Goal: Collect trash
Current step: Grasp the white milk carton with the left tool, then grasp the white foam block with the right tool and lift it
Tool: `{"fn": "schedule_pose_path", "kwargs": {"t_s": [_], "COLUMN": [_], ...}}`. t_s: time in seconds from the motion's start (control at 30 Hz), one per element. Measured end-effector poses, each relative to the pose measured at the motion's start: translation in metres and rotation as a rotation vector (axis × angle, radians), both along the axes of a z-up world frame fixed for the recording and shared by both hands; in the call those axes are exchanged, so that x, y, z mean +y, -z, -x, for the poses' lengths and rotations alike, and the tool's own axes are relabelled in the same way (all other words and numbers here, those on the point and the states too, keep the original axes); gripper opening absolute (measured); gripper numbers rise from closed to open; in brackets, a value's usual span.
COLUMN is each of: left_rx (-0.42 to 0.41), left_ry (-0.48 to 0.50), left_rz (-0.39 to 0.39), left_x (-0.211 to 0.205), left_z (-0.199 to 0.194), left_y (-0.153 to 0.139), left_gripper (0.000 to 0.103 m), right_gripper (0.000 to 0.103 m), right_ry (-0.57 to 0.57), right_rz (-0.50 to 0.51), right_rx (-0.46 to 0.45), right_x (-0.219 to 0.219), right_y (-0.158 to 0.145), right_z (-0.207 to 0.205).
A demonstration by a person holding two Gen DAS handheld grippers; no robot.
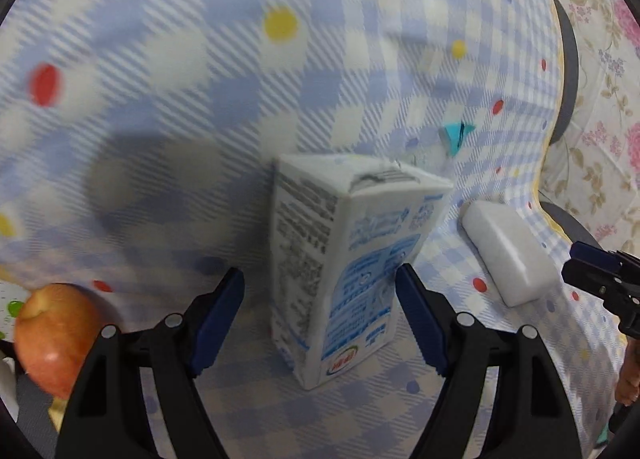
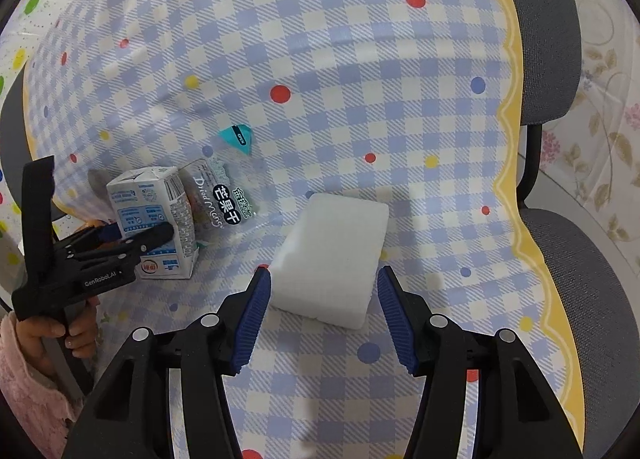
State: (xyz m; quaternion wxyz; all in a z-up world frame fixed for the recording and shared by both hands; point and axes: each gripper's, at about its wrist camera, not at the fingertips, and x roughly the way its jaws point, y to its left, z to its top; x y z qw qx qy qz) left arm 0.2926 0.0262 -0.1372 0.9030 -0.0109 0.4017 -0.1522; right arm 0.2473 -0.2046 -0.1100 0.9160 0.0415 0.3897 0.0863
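Both tongs gape, left (image 1: 320, 291) around the blurred carton (image 1: 340, 259), right (image 2: 324, 291) around the sponge (image 2: 332, 255).

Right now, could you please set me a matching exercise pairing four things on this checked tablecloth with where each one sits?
Things:
1. white and blue milk carton
2. white foam block
3. red apple
4. clear dried-mango wrapper

Places:
A. lying flat just behind the carton
B. standing between the open left fingers
C. at the far left edge of the left wrist view
D. just ahead of the open right fingers

Pairs: 1-B, 2-D, 3-C, 4-A
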Motion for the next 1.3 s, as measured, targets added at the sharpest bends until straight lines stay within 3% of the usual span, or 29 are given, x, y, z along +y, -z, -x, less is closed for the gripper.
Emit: {"fn": "schedule_pose_path", "kwargs": {"t_s": [0.03,0.07,0.27,0.37,0.47,0.73,0.87,1.07,1.13,1.2,1.3], "left_rx": [0.01,0.007,-0.061,-0.074,-0.088,-0.18,-0.175,-0.18,-0.174,-0.17,-0.167], "left_ry": [0.011,0.022,0.088,0.114,0.079,-0.054,-0.049,-0.039,-0.039,-0.04,-0.044], "left_rz": [0.007,0.014,0.01,-0.042,-0.072,-0.065,-0.04,-0.048,-0.042,-0.043,-0.041], "left_x": [0.0,0.0,-0.005,-0.014,-0.017,-0.008,-0.006,-0.007,-0.01,-0.01,-0.009], "left_z": [-0.002,-0.001,0.026,0.039,0.051,0.087,0.092,0.093,0.092,0.092,0.093], "left_y": [0.001,0.001,-0.014,-0.014,-0.015,-0.047,-0.051,-0.05,-0.049,-0.048,-0.048], "left_gripper": [0.075,0.066,0.038,0.037,0.037,0.036,0.036,0.036,0.036,0.036,0.037], "right_gripper": [0.057,0.057,0.057,0.057,0.057,0.057,0.047,0.046,0.041,0.027,0.012], "right_ry": [0.002,0.003,0.003,0.005,0.012,0.022,0.067,0.15,0.165,0.166,0.161], "right_rz": [-0.002,-0.002,0.0,0.0,-0.003,-0.001,-0.029,-0.115,-0.177,-0.257,-0.295], "right_rx": [0.002,0.003,0.003,-0.005,-0.006,-0.008,-0.025,0.028,0.074,0.119,0.072], "right_x": [-0.001,-0.002,-0.004,-0.005,-0.006,0.0,-0.004,-0.021,-0.028,-0.035,-0.038], "right_y": [0.001,0.001,-0.001,-0.003,-0.004,0.003,0.004,0.017,0.026,0.035,0.025], "right_z": [0.0,0.0,0.01,0.017,0.023,0.02,0.007,-0.026,-0.037,-0.044,-0.035]}}
